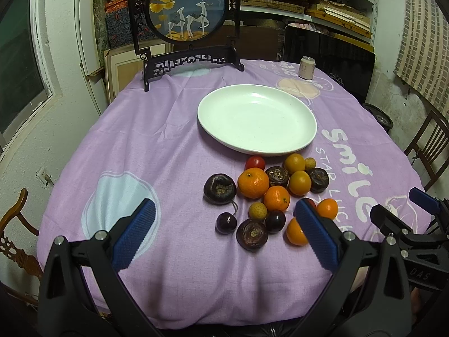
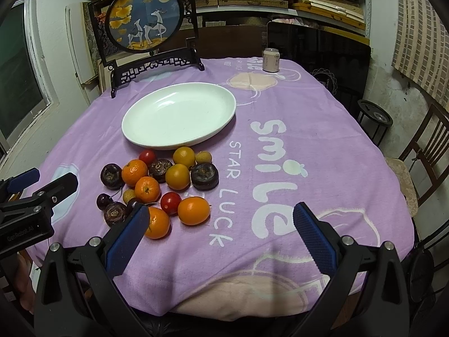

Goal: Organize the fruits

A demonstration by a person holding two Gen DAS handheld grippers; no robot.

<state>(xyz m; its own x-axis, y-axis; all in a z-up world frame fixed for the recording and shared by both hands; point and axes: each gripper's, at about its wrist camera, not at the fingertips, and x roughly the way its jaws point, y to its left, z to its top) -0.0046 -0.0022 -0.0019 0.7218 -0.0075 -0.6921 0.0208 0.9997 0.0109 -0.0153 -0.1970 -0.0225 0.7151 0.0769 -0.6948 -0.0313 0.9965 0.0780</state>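
Observation:
A heap of fruits lies on the purple tablecloth in front of an empty white plate (image 1: 256,119) (image 2: 179,115). It holds several oranges (image 1: 253,183) (image 2: 193,210), dark water chestnuts (image 1: 219,188) (image 2: 204,176), red tomatoes (image 1: 255,163) (image 2: 170,202), dark cherries (image 1: 226,222) and small pale longans (image 1: 257,210). My left gripper (image 1: 224,219) is open and empty, low over the near edge of the heap. My right gripper (image 2: 221,224) is open and empty, to the right of the heap; its left finger (image 2: 127,241) overlaps an orange (image 2: 157,221).
A framed deer picture on a dark stand (image 1: 188,22) (image 2: 146,19) is at the table's back left. A drink can (image 1: 306,68) (image 2: 270,60) stands at the back. Wooden chairs (image 2: 426,151) flank the table. Shelves of boxes fill the back wall.

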